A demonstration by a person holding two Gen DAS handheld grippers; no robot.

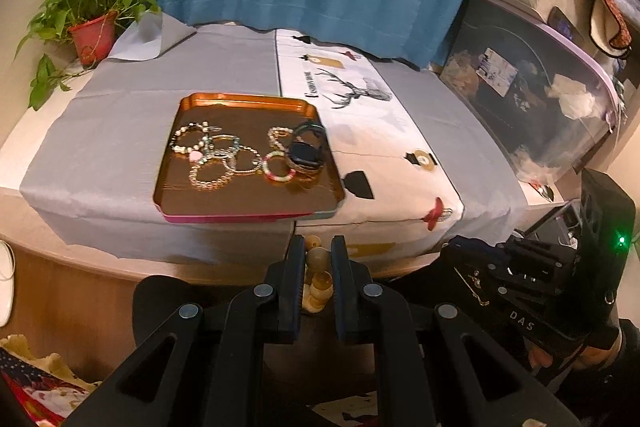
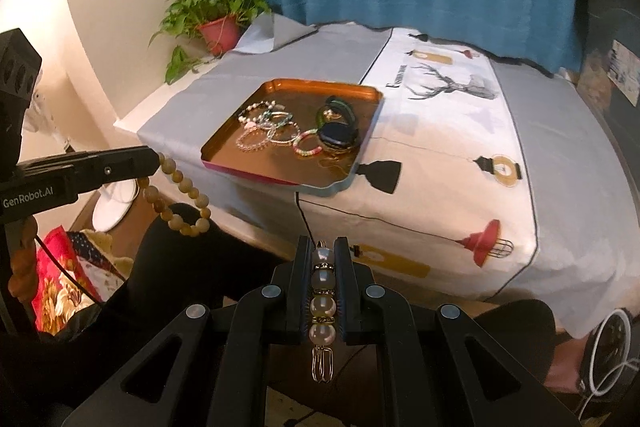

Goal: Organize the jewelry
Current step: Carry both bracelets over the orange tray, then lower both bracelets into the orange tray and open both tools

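With my left gripper [image 1: 316,259] clamping the beads [image 2: 182,199] and my right gripper [image 2: 323,255] clamping the pearls [image 2: 322,303], I'd lower both onto bare tray [image 2: 256,157] at its 7 o'clock corner.

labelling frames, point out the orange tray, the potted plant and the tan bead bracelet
orange tray [image 1: 246,100]: left wrist view, far rim.
potted plant [image 1: 94,37]: left wrist view, red pot.
tan bead bracelet [image 2: 182,183]: right wrist view, bead on the hanging loop.

Warm indoor light, strong fisheye bend

Both views curve hard toward black vignetted corners; the copper tray [image 1: 192,163] throws an orange sheen along its rim, the cloth beside it smears slightly, and the near gripper arms sit dark and soft in shadow
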